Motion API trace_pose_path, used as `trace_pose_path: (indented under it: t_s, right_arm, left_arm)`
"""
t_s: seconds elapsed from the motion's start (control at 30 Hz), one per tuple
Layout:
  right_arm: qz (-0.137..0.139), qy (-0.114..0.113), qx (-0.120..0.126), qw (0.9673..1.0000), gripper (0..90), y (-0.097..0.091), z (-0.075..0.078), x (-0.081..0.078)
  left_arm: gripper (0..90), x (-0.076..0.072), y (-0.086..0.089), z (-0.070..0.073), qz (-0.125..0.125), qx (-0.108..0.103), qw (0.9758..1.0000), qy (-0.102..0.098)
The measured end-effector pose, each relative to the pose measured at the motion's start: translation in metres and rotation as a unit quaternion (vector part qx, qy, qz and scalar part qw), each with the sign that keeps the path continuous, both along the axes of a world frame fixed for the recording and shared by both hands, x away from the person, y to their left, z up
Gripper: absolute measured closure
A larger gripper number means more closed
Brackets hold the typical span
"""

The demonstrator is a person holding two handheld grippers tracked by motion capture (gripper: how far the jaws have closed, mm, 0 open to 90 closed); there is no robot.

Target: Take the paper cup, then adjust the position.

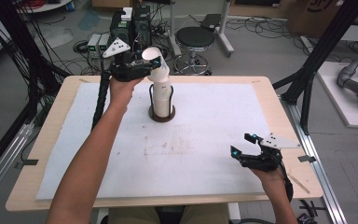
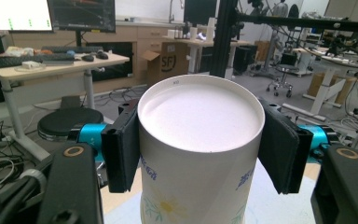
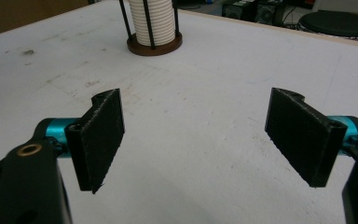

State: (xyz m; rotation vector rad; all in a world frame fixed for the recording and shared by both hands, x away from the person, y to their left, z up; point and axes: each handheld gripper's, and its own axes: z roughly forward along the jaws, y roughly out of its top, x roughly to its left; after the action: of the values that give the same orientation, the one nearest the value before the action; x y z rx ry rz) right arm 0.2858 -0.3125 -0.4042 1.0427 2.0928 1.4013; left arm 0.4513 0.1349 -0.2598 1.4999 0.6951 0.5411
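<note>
White and upturned, its flat base showing, the paper cup (image 2: 200,154) bears blue lettering and a yellow flower. Both pads of the left gripper (image 2: 200,140) clamp its sides. Over the bare mat, the right gripper (image 3: 198,140) gapes wide.

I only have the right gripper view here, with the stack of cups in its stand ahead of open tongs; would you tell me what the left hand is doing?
Observer: The left tongs are shut on a paper cup, one pad on each side of its wall.
Operator: Which way round is that cup?
Observer: Its closed bottom faces the left gripper's camera; blue print and a yellow flower show on its side.
Operator: Where is it relative to the stack?
Observer: In the high view it hangs tilted just above the stack; whether it is fully free of the stack I cannot tell.
</note>
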Motion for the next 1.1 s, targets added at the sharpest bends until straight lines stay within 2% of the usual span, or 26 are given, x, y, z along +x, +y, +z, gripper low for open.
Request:
trace_pose_path:
  t_s: [0.13,0.23,0.3,0.6,0.73,0.97,1.1]
  right_arm:
    - [0.000,0.000,-0.001,1.0000,19.9,0.002,0.000,0.000]
    - [0.001,-0.001,-0.002,1.0000,19.9,0.002,0.000,0.000]
    - [0.001,0.000,-0.002,1.0000,19.9,0.002,0.000,0.000]
    - [-0.003,0.005,0.001,1.0000,19.9,0.004,0.000,0.005]
    - [-0.003,0.004,0.001,1.0000,19.9,0.004,0.000,0.004]
    - [-0.001,0.004,0.000,1.0000,20.0,0.004,0.000,0.003]
    - [0.001,0.002,-0.001,1.0000,20.0,0.005,0.000,0.002]
  left_arm:
    - [36.9,-0.014,0.013,0.008,0.003,0.002,1.0000,-0.007]
    - [37.0,-0.019,0.019,0.010,0.004,0.001,1.0000,-0.005]
    - [37.0,-0.024,0.023,0.010,0.004,0.007,1.0000,-0.002]
    - [37.3,-0.043,0.037,-0.006,-0.011,0.021,0.9997,0.009]
    - [37.3,-0.049,0.038,-0.011,-0.019,0.020,0.9996,0.007]
    - [37.2,-0.068,0.038,-0.025,-0.031,0.032,0.9990,0.002]
    - [37.1,-0.077,0.036,-0.029,-0.038,0.029,0.9988,-0.001]
